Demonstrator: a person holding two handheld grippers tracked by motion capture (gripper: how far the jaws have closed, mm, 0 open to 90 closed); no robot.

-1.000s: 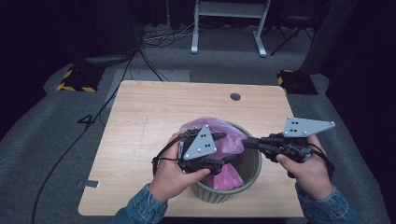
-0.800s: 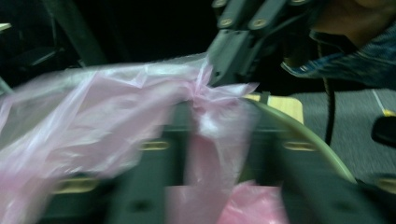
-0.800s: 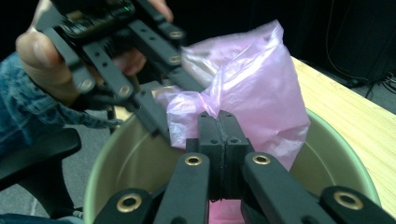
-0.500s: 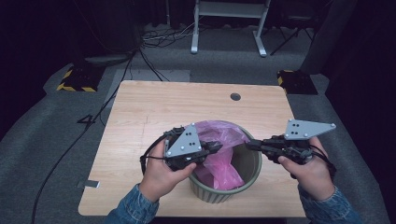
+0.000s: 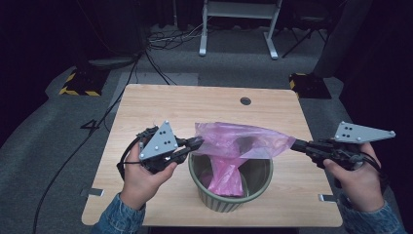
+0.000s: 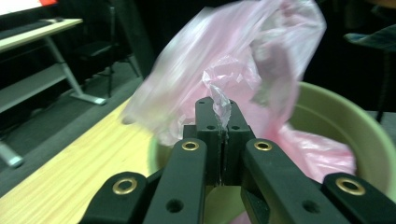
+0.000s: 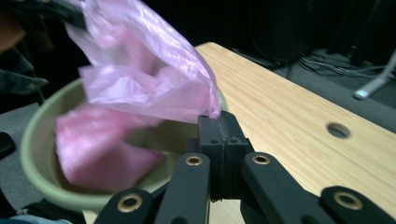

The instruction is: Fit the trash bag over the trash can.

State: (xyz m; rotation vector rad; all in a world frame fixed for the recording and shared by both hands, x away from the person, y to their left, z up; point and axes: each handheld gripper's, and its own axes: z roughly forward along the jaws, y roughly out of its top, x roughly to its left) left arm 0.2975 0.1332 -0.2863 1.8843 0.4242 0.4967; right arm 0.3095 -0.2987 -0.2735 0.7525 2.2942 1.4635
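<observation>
Both grippers pinch the pink bag at centre frame: left gripper just clamped, right gripper clamped. Next, likely spread its mouth over the green bin rim.

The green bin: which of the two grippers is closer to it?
Left. The left gripper sits right at the green bin's left rim, pinching the pink bag. The right gripper holds the bag's other corner, out past the bin's right rim.
</observation>
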